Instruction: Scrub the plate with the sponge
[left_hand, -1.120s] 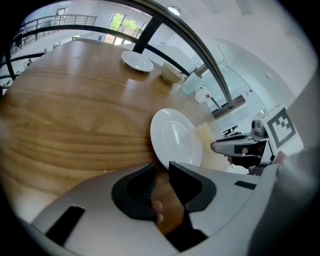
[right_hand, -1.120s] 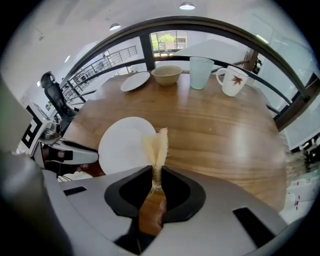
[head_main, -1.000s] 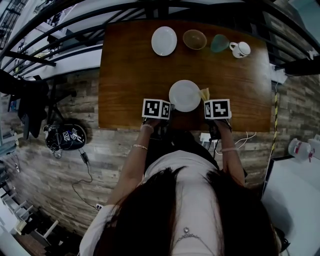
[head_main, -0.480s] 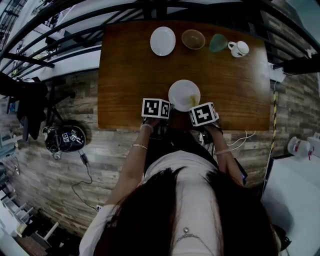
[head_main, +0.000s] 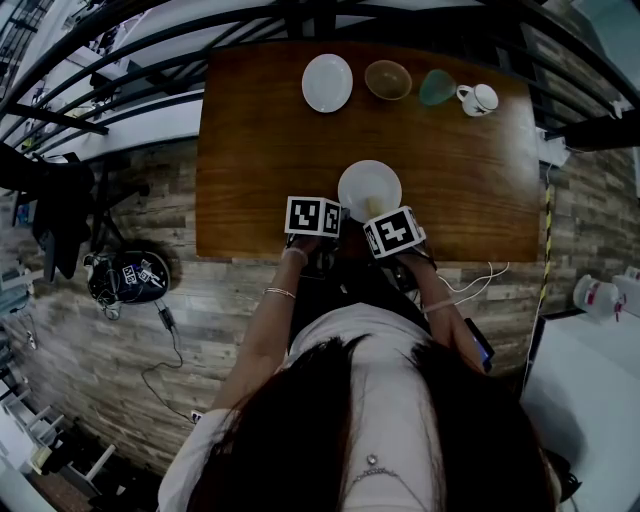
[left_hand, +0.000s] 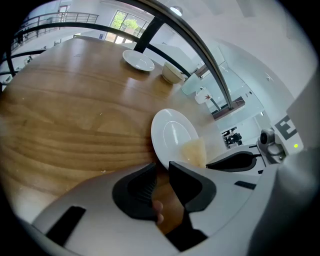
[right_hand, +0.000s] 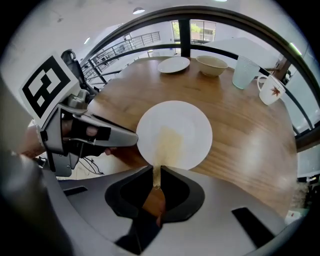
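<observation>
A white plate (head_main: 369, 183) lies on the wooden table (head_main: 260, 150) near its front edge. My left gripper (left_hand: 162, 167) is shut on the plate's (left_hand: 172, 132) near left rim. The left gripper's fingers (right_hand: 112, 136) show at that rim in the right gripper view. My right gripper (right_hand: 156, 172) holds a thin yellow sponge (right_hand: 167, 142) between its jaws, which are closing tighter on it. The sponge lies flat across the plate's (right_hand: 192, 125) near middle. In the head view the sponge (head_main: 375, 205) shows just ahead of the right gripper (head_main: 380, 214).
Along the table's far edge stand a second white plate (head_main: 327, 82), a tan bowl (head_main: 388, 79), a pale green glass (head_main: 438, 86) and a white mug (head_main: 480, 98). A black railing runs behind them. A bag (head_main: 128, 275) lies on the floor at the left.
My right gripper has moved left with the sponge, from beside the plate's right rim onto the plate. The left gripper and the plate have stayed put.
</observation>
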